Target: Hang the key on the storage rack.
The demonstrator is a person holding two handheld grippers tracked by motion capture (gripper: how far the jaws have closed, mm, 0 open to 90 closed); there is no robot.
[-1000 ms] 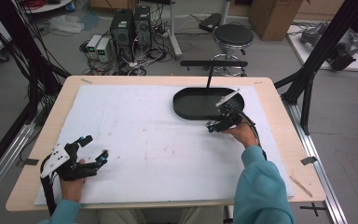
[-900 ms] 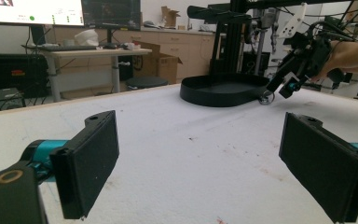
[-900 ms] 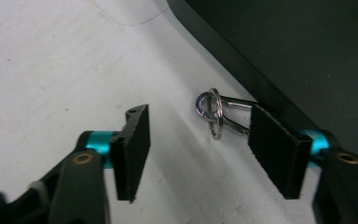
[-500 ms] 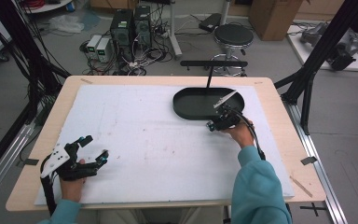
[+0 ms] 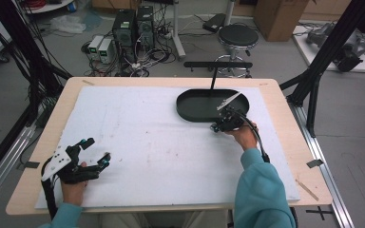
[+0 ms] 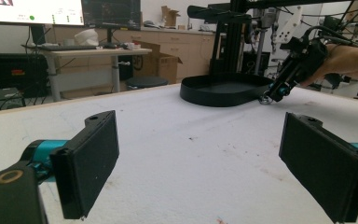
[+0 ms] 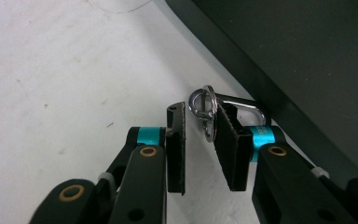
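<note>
1. Keyring with carabiner (image 7: 205,108) lies on the white table cover (image 5: 147,142), just beside the near rim of the black tray (image 5: 190,107).
2. Right gripper (image 7: 199,140): jaws narrow, having just been closing, with the ring between them; it lies against the right pad, and a slim gap shows at the left pad.
3. Left gripper (image 5: 95,153): jaws wide, nothing between, resting at the near left of the table, well apart from the tray.
</note>
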